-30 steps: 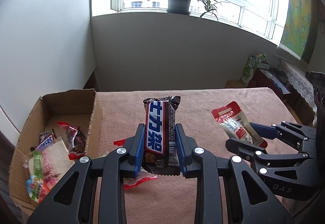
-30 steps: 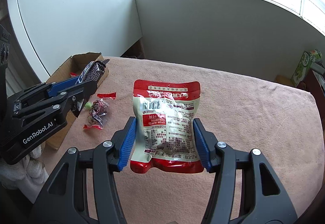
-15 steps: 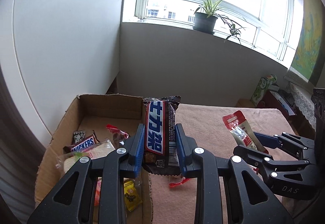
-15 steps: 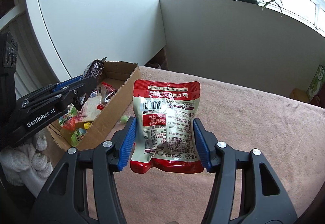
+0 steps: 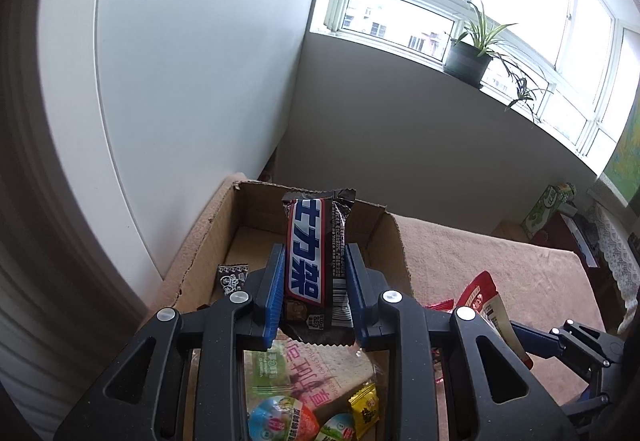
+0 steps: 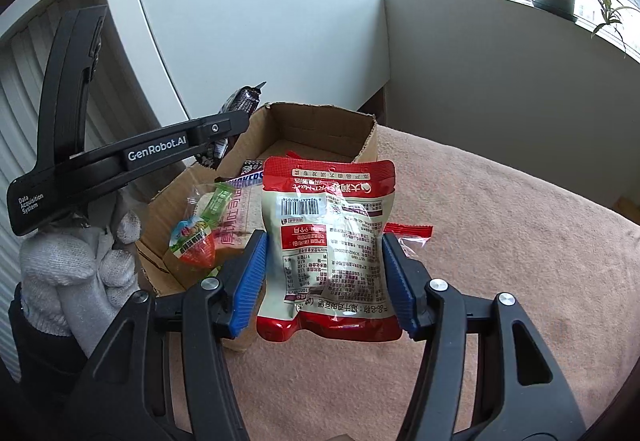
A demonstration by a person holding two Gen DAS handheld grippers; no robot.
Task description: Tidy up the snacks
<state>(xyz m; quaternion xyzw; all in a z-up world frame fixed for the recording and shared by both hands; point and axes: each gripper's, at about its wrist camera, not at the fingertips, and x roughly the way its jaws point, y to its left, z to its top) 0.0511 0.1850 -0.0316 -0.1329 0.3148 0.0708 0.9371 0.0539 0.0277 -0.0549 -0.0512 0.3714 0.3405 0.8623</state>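
Observation:
My left gripper [image 5: 314, 297] is shut on a brown and blue Snickers bar [image 5: 310, 261] and holds it upright above the open cardboard box [image 5: 390, 237]. The box holds several snacks, among them a bread pack [image 5: 316, 373] and a yellow candy [image 5: 364, 409]. My right gripper [image 6: 324, 281] is shut on a red and white snack pouch [image 6: 328, 241] and holds it above the box's near right corner. In the right wrist view the left gripper [image 6: 224, 133] hangs over the box [image 6: 320, 129], and in the left wrist view the pouch [image 5: 480, 301] shows at the right.
A pink cloth [image 6: 500, 241] covers the table. A red-ended wrapper [image 6: 412, 231] lies on it beside the box. A white cabinet [image 5: 160, 81] stands close behind the box. A potted plant [image 5: 470, 57] is on the windowsill. A gloved hand [image 6: 80, 265] holds the left gripper.
Both grippers have moved left toward the box with their snacks. The left gripper now hangs over the box interior; the right one has reached its near corner.

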